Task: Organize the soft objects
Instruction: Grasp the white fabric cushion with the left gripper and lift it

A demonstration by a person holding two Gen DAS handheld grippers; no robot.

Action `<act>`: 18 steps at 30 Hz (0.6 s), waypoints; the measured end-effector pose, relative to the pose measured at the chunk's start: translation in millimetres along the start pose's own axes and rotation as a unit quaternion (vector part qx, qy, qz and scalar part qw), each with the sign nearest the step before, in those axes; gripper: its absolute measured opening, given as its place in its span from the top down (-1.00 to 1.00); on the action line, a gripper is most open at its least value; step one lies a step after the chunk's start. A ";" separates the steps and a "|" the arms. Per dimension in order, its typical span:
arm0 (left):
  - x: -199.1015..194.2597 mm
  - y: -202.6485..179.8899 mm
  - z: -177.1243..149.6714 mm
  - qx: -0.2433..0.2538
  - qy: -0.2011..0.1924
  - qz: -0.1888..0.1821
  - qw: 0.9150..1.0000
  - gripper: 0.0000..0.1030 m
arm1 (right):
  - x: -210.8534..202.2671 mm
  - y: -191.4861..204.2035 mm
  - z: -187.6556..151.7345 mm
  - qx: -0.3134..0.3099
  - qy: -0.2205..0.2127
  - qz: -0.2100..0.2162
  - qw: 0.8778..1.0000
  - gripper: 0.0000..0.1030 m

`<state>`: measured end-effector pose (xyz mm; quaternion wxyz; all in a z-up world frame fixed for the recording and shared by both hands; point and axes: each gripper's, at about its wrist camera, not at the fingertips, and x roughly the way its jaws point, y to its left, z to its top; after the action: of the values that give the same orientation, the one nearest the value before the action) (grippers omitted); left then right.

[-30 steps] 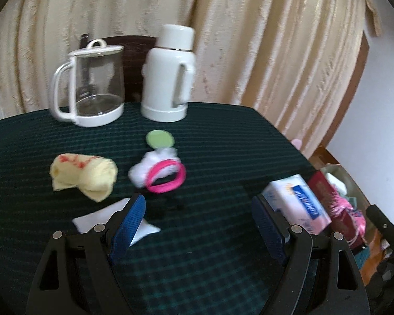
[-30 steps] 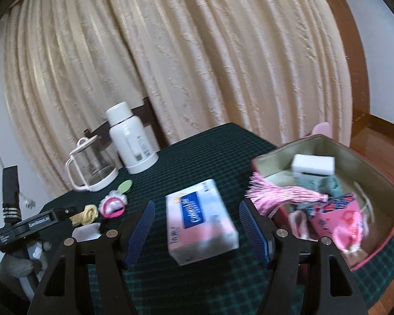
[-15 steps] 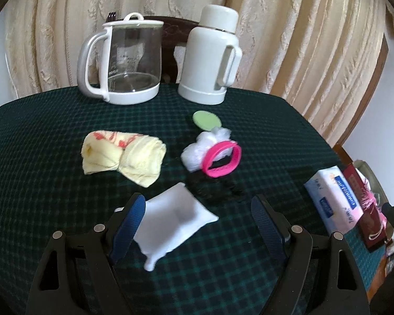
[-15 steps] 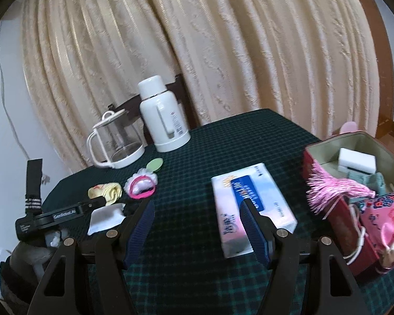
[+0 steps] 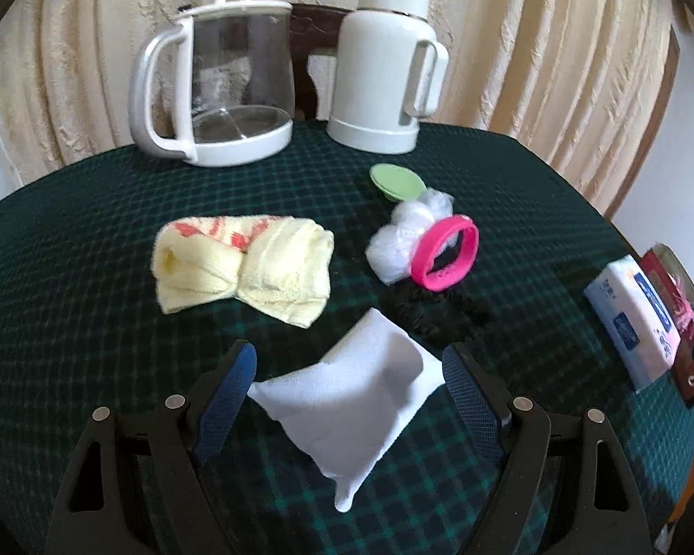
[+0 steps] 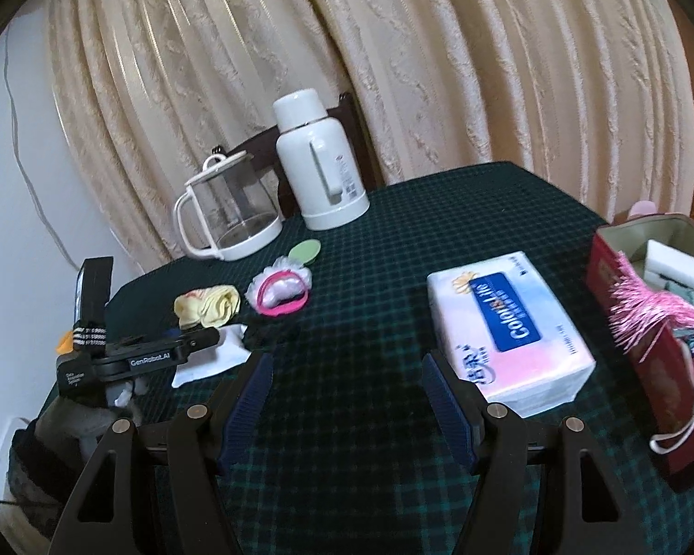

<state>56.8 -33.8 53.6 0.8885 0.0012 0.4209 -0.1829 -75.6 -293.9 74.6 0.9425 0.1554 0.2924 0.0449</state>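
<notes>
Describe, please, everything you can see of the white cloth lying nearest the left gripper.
The white cloth is a soft, thin-looking folded square, plain and unmarked, rumpled with a shallow hollow in its middle and one corner drawn to a point toward the camera. It lies flat on the dark green checked tablecloth, between the open fingers of the left gripper, which do not visibly press it. The yellow towel and a black fuzzy item lie just beyond it.

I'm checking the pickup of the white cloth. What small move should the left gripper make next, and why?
Probably ease the left gripper a little lower and close on the white cloth. Its jaws are open, the cloth lies flat on the table between the blue pads with neither pressing it. The red box to the right already holds soft things, so the cloth likely goes there.
</notes>
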 end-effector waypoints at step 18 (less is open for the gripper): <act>14.9 -2.3 -14.1 0.022 0.017 -0.025 0.999 -0.62 | 45.5 26.7 12.1 -0.026 0.058 0.021 0.998 -0.37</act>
<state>54.1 -38.5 33.7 0.8761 0.0138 0.4316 -0.2142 -31.1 -263.8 68.1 0.9265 0.1344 0.3421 0.0807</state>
